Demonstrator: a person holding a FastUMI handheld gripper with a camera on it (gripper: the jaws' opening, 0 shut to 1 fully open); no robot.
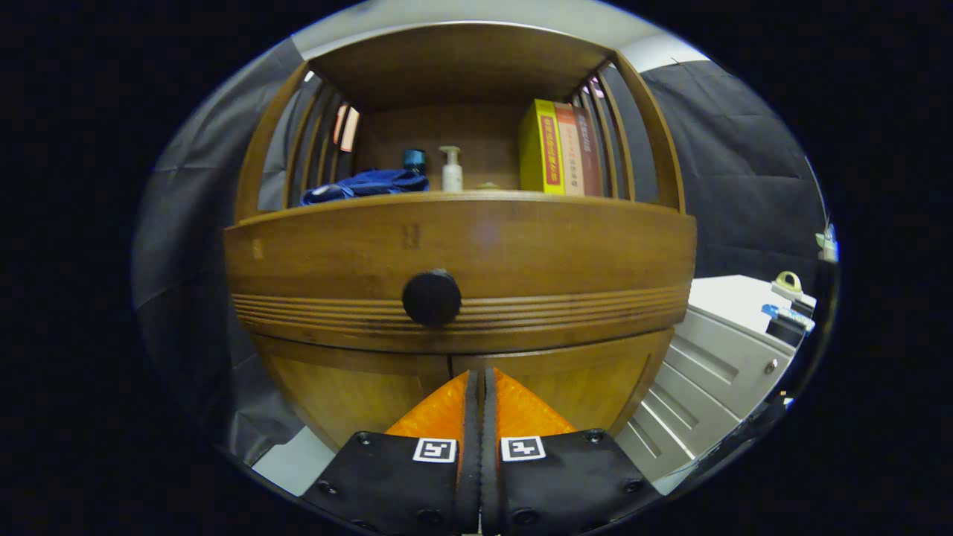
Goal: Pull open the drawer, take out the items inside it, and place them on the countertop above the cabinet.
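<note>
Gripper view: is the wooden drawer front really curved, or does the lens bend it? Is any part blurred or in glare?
In the gripper view the fisheye lens bows the brown wooden drawer front and the cabinet posts outward; a faint pale sheen sits on the wood above the round black knob; the shelf recess behind the yellow box is dim; the gripper, jaws closed together below the knob, looks sharp.
</note>
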